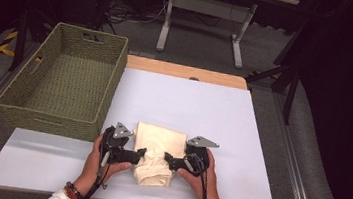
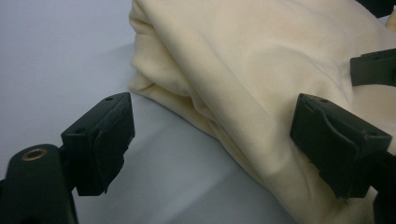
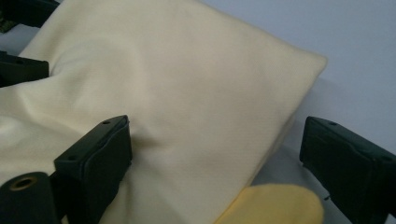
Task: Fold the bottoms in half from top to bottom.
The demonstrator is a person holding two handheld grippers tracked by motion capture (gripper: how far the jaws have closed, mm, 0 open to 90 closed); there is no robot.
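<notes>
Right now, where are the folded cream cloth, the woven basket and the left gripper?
folded cream cloth (image 1: pixel 159 140): high view, on its flat upper fold.
woven basket (image 1: pixel 44 113): high view, on its near wall.
left gripper (image 1: pixel 141 152): high view, between its fingers at the cloth's left edge.

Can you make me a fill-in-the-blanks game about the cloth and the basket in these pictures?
1. The folded cloth is the colour ____.
2. The woven basket stands on the table's ____ side in the high view.
3. The left gripper and right gripper both have their jaws ____.
4. The cloth lies on a ____ table top.

Missing words: cream; left; open; white
</notes>
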